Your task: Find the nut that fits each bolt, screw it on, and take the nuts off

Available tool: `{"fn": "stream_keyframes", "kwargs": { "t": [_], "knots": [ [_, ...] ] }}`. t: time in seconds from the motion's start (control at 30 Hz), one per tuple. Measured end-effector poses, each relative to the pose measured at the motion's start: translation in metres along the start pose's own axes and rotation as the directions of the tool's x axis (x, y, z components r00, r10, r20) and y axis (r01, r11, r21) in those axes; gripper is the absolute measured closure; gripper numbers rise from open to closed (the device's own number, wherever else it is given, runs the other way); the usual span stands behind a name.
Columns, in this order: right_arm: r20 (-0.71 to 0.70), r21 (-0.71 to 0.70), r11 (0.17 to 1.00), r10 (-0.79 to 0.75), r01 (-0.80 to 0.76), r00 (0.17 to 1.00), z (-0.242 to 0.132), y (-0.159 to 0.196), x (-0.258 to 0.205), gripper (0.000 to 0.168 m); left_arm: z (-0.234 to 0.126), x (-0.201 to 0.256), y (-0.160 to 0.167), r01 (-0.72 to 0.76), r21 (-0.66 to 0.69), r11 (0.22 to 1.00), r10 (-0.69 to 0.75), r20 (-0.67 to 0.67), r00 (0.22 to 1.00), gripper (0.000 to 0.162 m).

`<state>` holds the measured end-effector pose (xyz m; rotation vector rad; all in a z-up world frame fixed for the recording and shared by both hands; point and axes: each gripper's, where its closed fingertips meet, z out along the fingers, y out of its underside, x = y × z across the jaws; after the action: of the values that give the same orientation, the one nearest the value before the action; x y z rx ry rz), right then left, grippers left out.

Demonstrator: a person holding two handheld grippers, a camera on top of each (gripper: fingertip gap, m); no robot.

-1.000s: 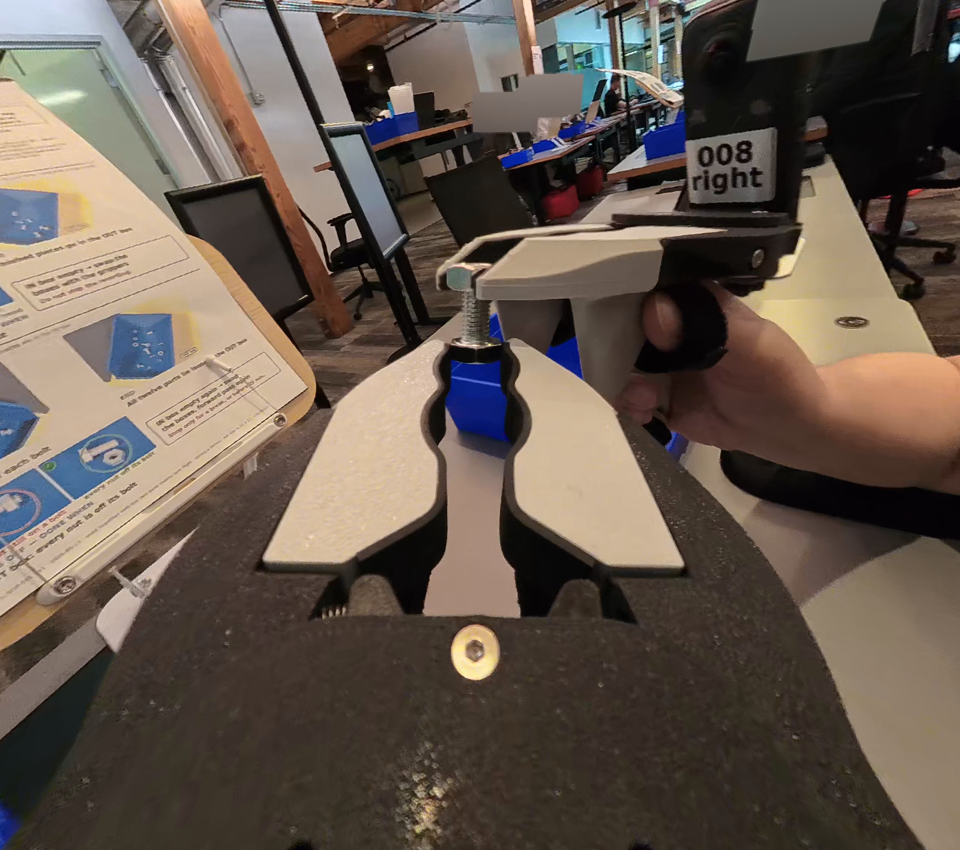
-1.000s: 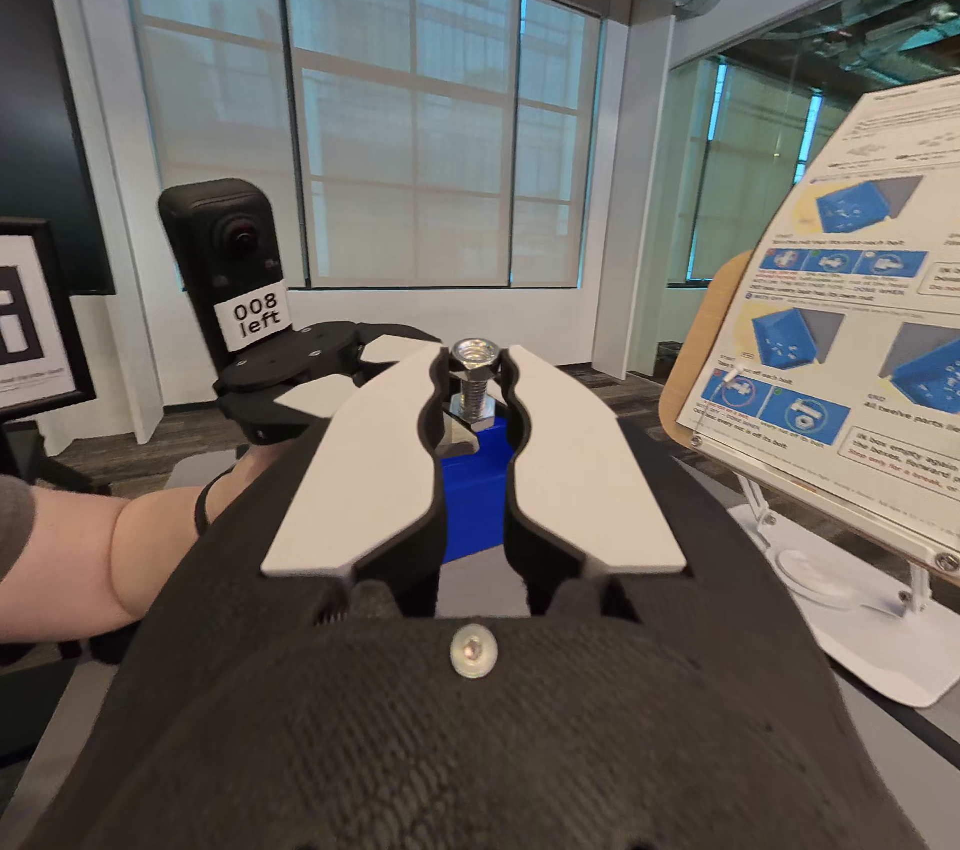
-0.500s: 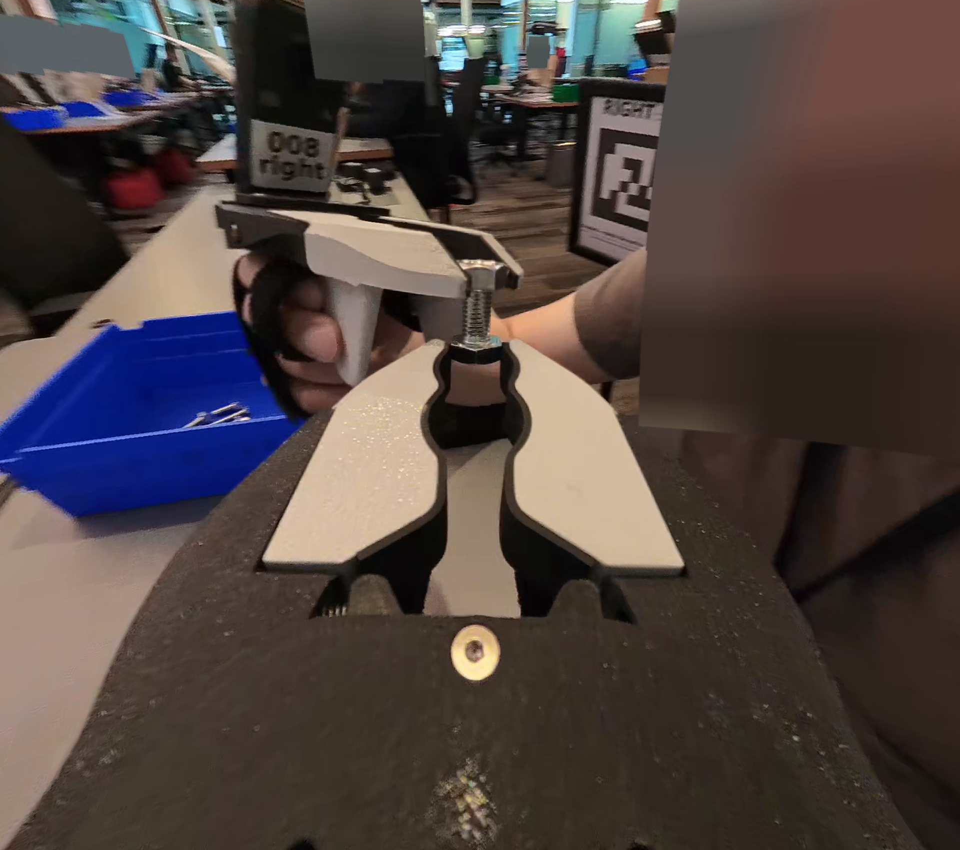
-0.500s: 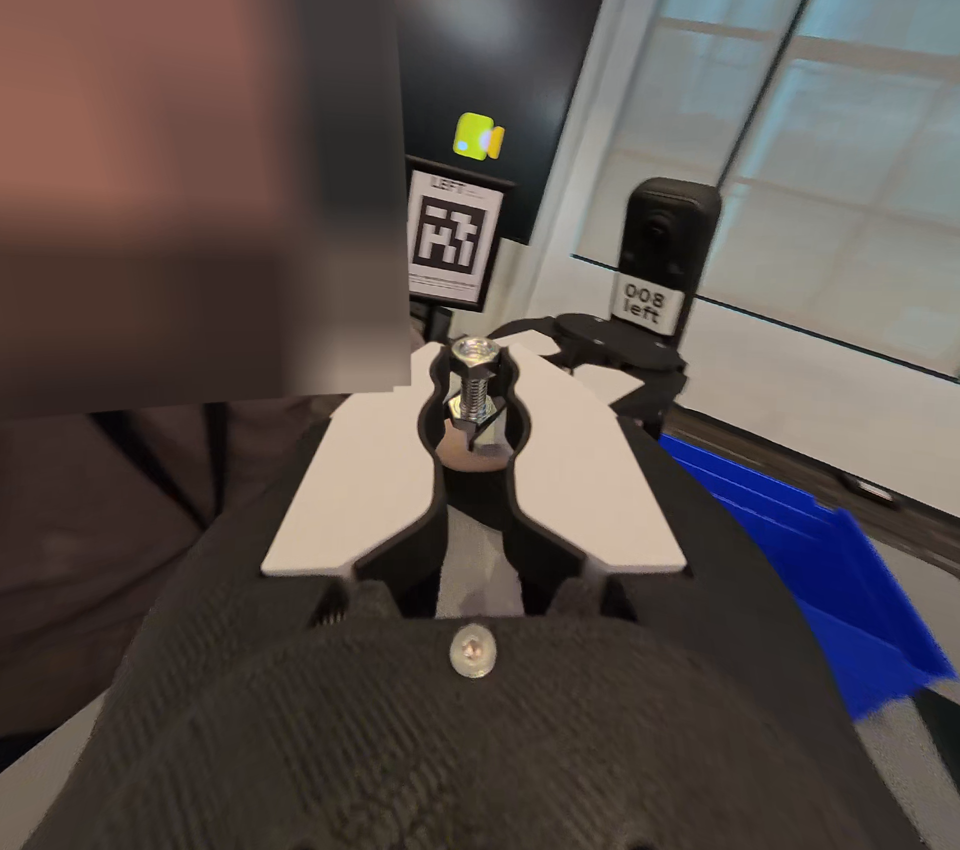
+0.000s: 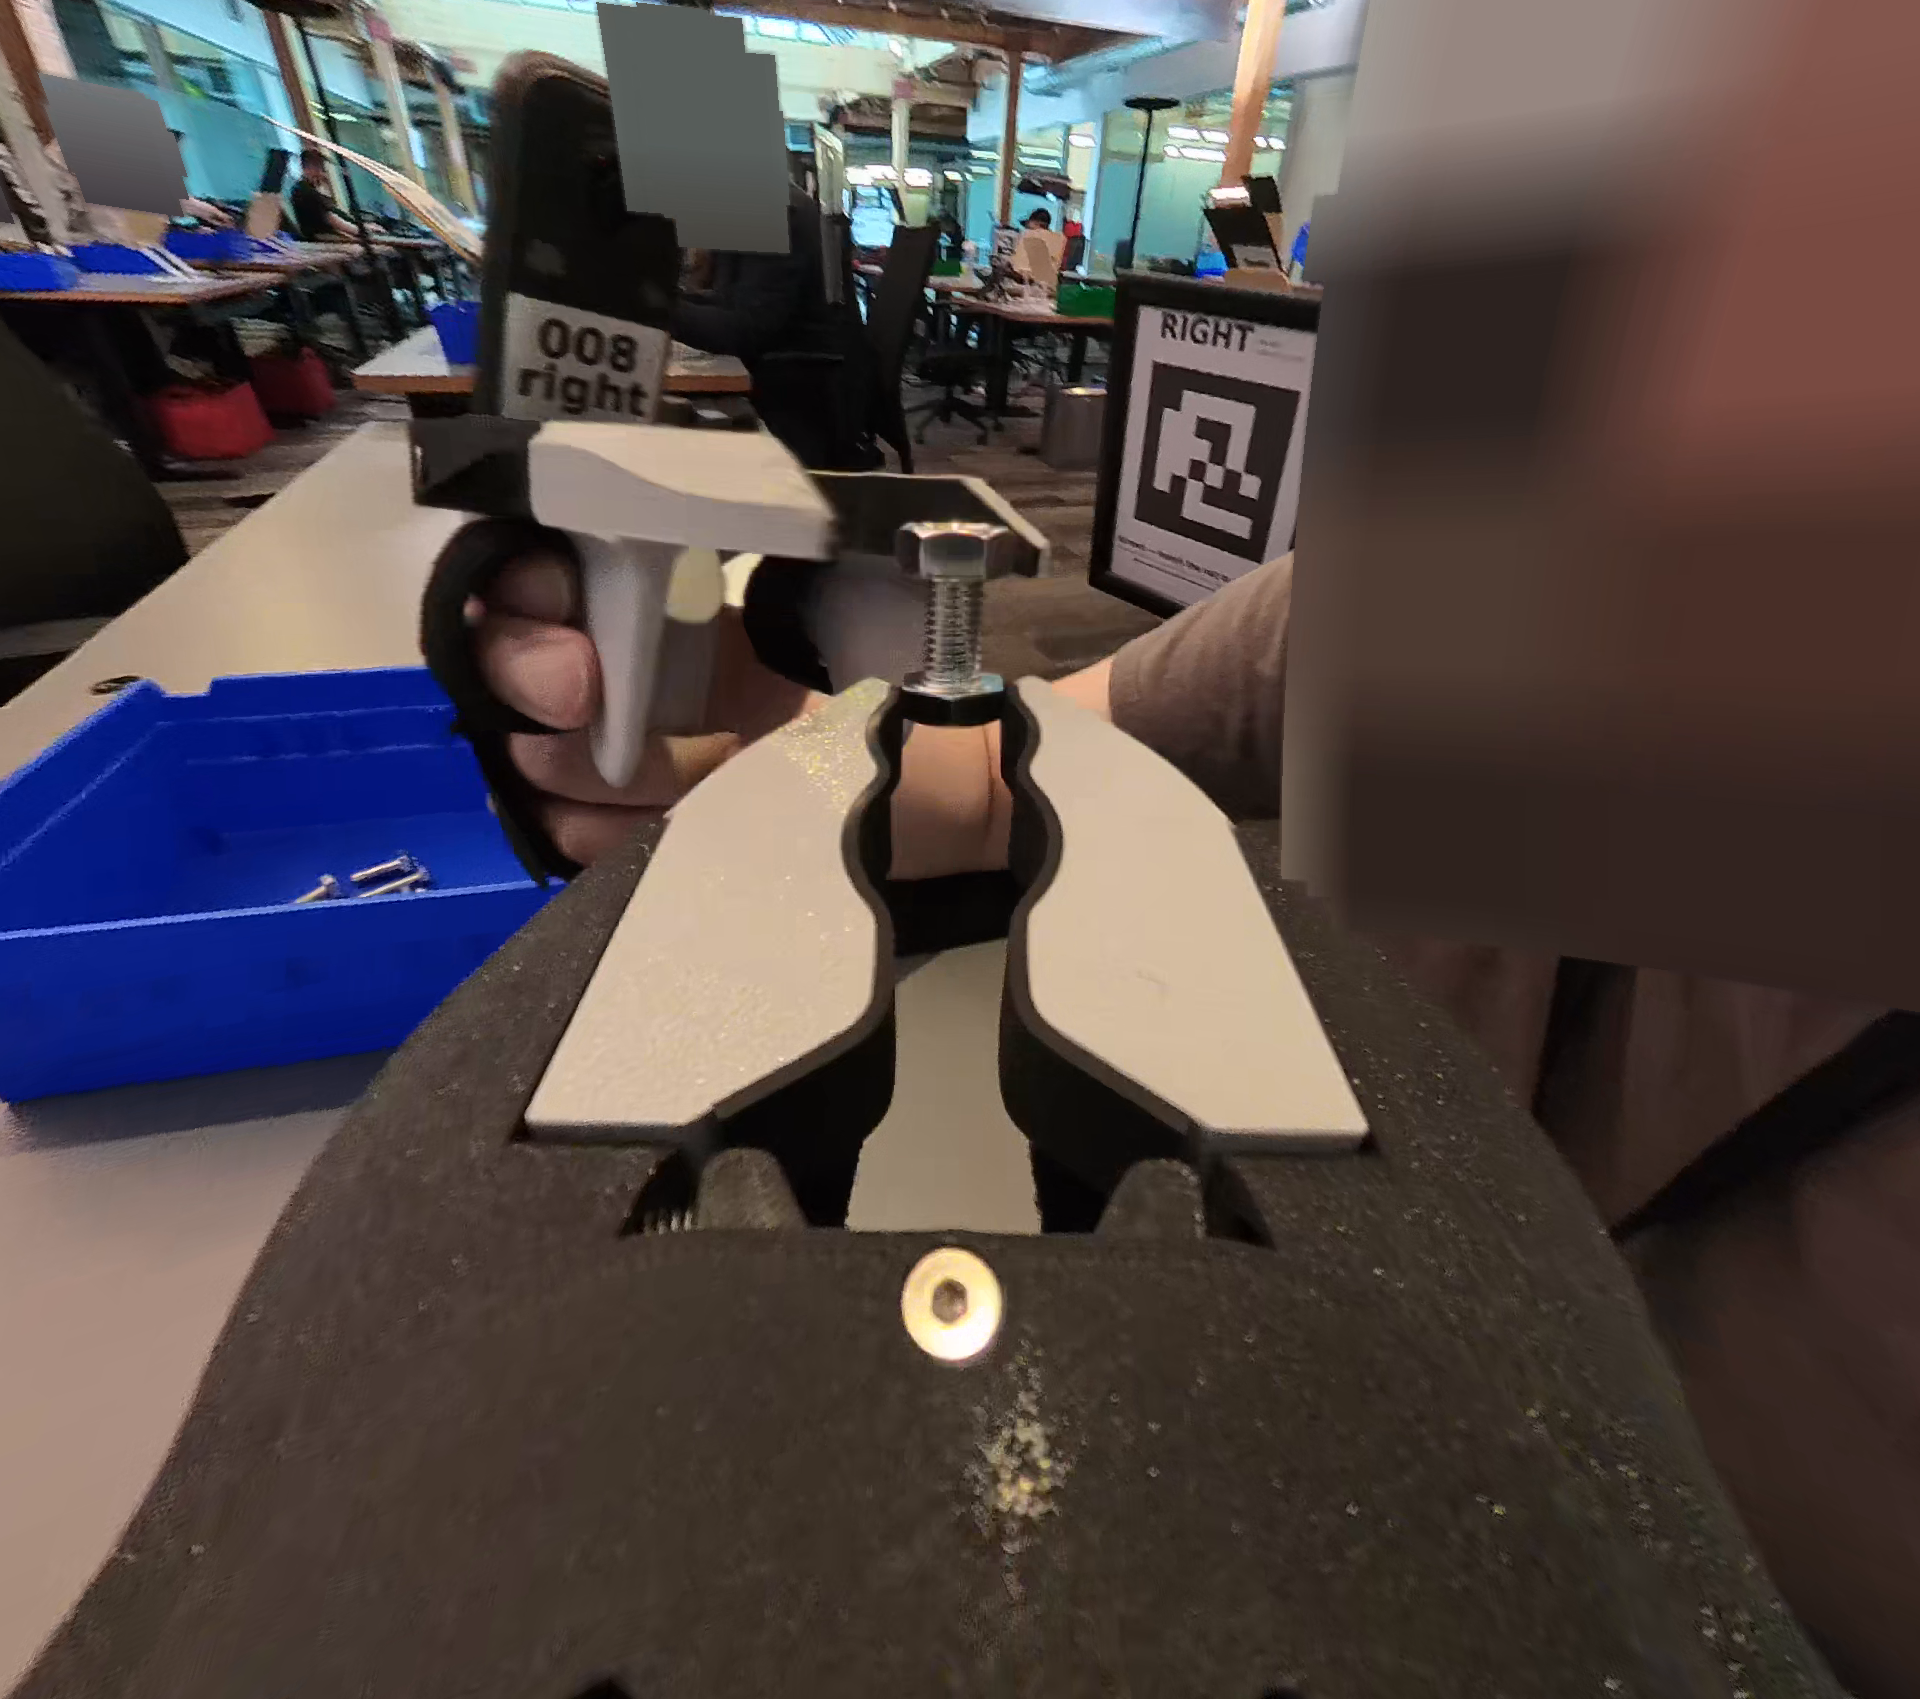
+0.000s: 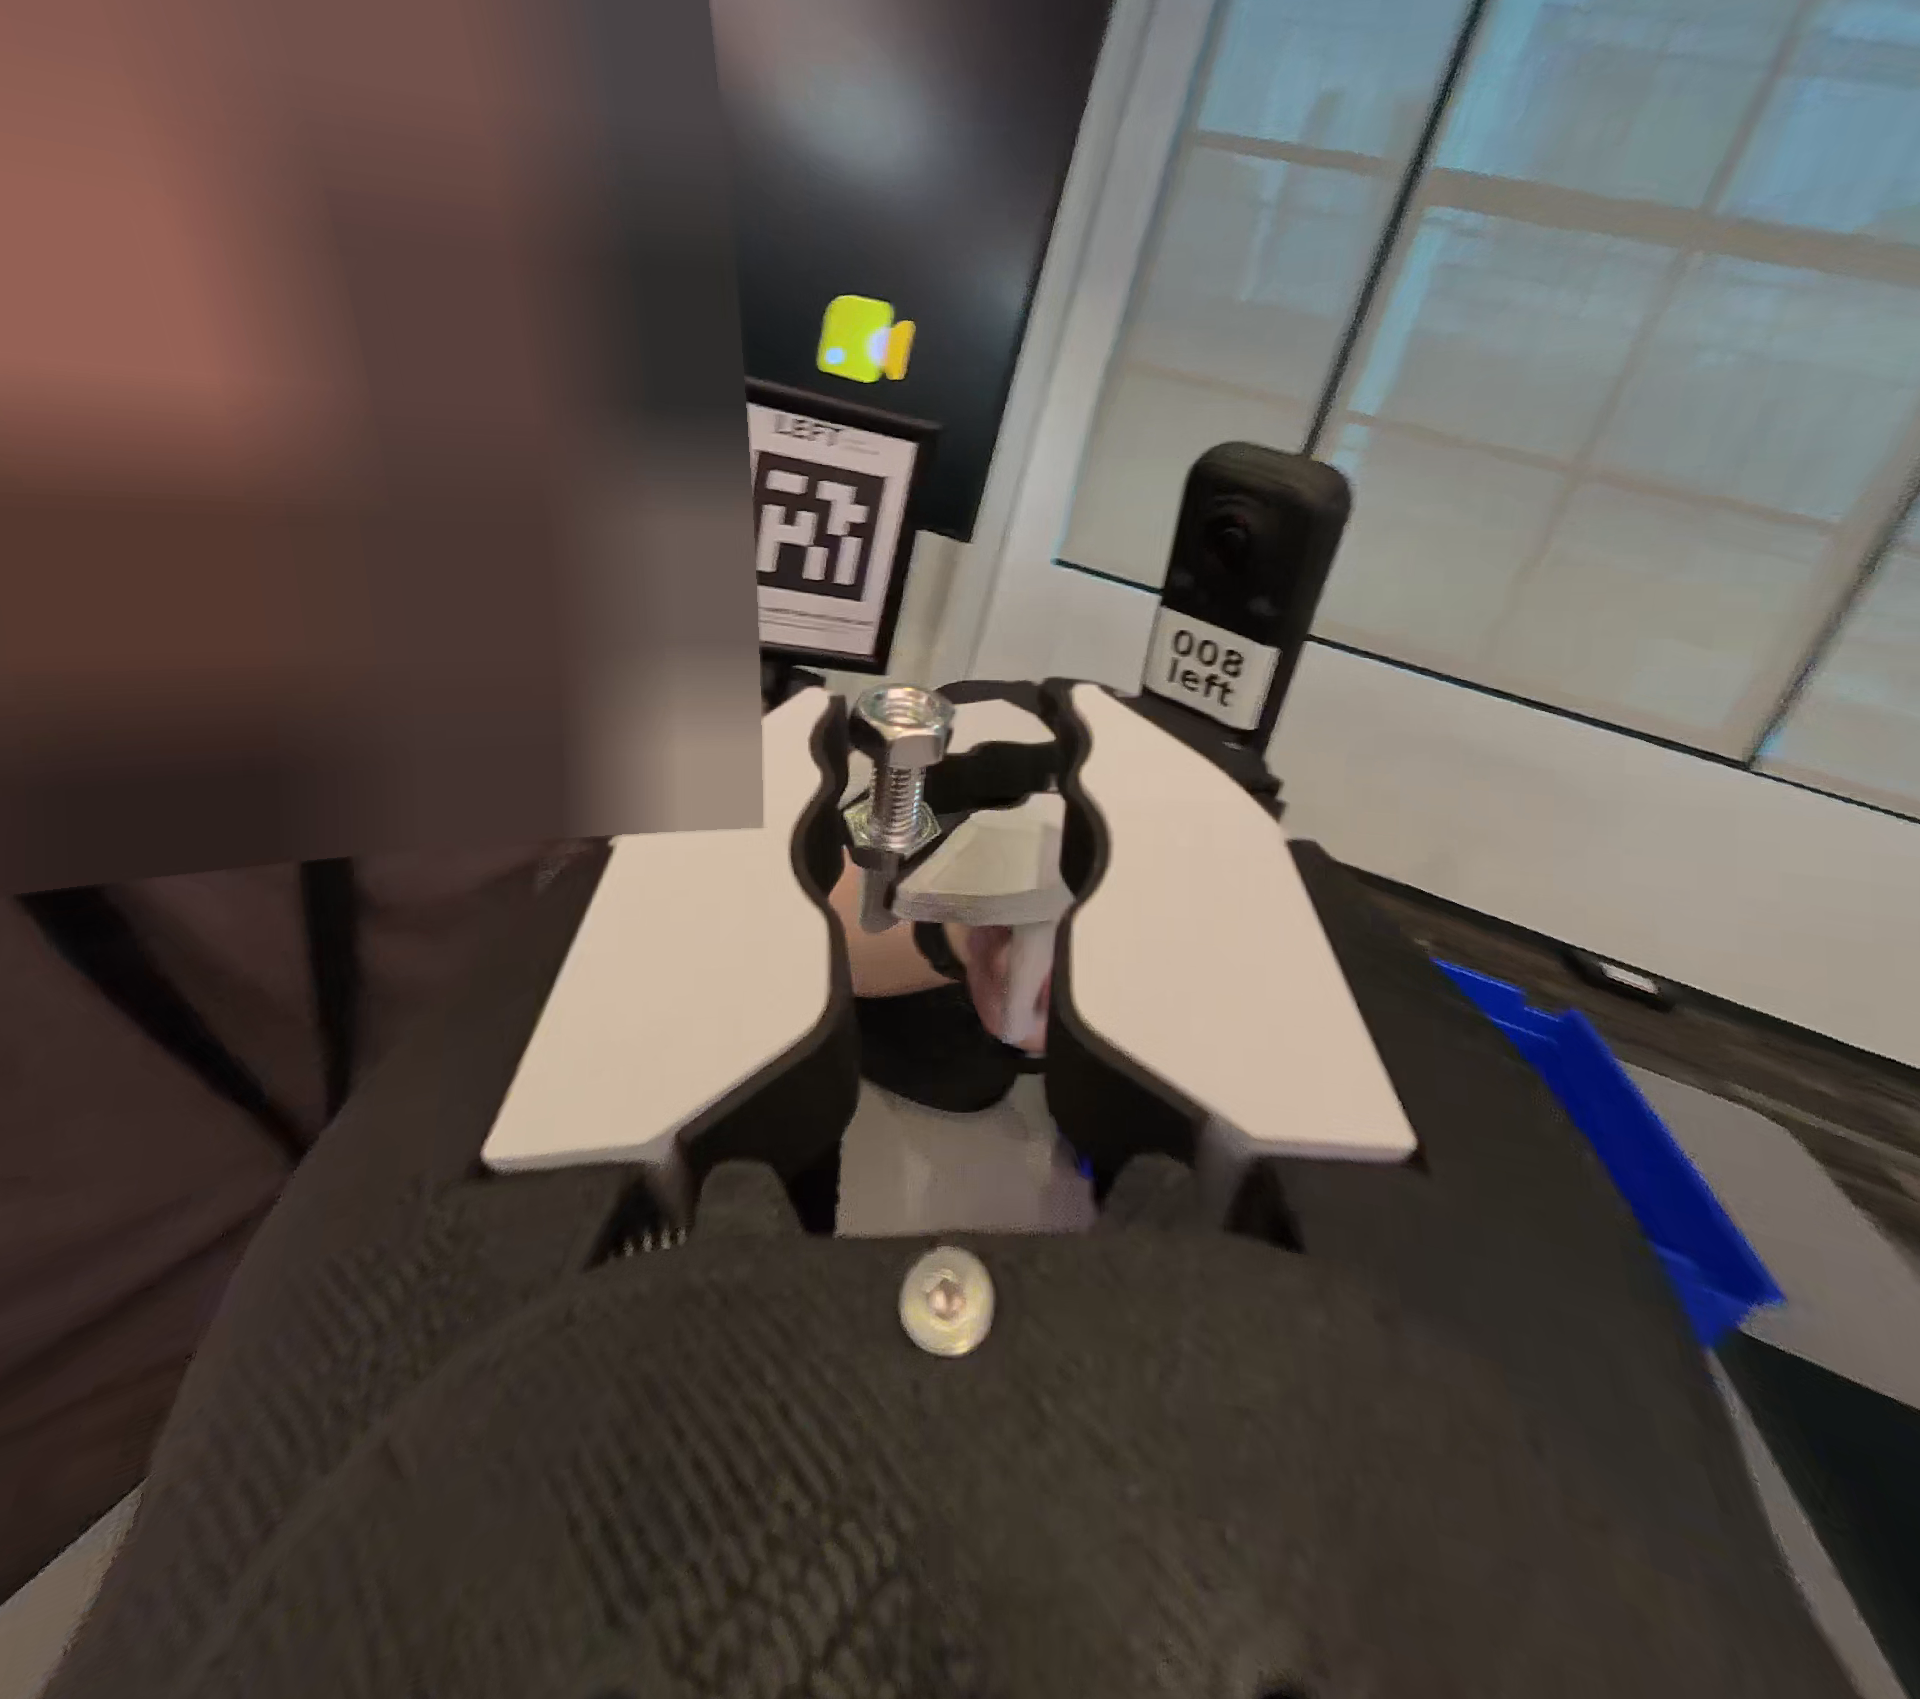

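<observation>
Here my right hand-held gripper (image 6: 902, 719) clamps the hex bolt (image 5: 953, 602) by its head, while my left hand-held gripper (image 5: 951, 699) pinches the nut (image 5: 952, 690) threaded on its shank, above the blue bin (image 5: 135, 953).

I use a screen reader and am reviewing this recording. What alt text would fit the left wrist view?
The left gripper is shut on a nut threaded on an upright bolt, whose hex head the right gripper, held in a hand, grips from above. A blue bin holding a few bolts sits on the table at left.
</observation>
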<state>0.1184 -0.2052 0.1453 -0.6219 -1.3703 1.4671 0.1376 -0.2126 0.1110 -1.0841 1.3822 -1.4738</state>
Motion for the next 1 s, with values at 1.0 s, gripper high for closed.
{"fn": "stream_keyframes", "kwargs": {
  "t": [1.0],
  "knots": [
    [-0.749, -0.054, 0.993, 0.028, -0.104, 0.662, -0.026, 0.024, 0.087, 0.148, -0.050, -0.092, -0.006, -0.291, -0.134, 0.947, 0.278, 0.795, 0.539, 0.145]
  ]
}}
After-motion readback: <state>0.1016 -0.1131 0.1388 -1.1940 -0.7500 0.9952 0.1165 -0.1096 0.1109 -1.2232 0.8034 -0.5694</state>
